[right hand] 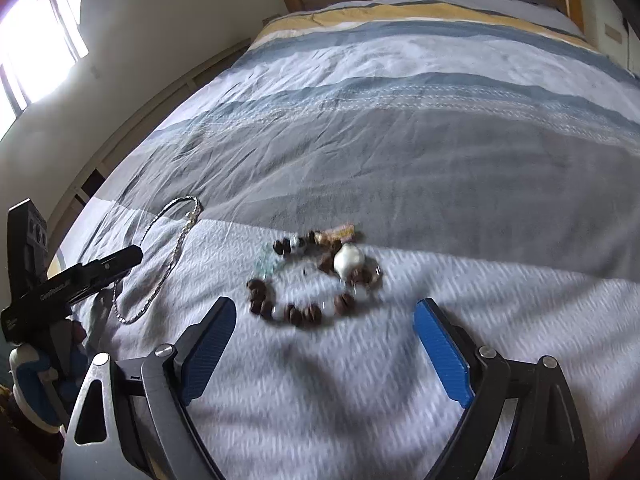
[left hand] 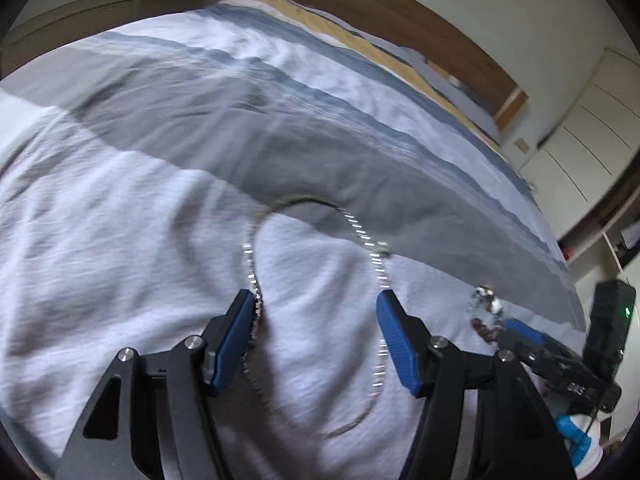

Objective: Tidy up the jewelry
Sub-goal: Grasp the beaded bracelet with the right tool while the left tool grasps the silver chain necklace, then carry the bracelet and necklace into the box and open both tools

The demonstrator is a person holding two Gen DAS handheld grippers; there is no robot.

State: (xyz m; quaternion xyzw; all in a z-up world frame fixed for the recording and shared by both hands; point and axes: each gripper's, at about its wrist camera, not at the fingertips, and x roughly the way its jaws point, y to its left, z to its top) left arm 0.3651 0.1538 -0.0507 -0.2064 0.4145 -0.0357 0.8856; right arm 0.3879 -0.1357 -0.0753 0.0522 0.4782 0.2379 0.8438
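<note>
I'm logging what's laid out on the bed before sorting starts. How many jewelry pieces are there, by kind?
Silver chain: 1
Brown beaded bracelet: 1
Total: 2

Both lie on the bedspread. The left tool is open over the chain and the right tool is open just short of the bracelet; neither holds anything.

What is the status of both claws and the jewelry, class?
Left claw open over thin silver chain necklace. Right claw open before brown beaded bracelet. Both pieces flat on striped bedspread. Nothing blocking.
</note>
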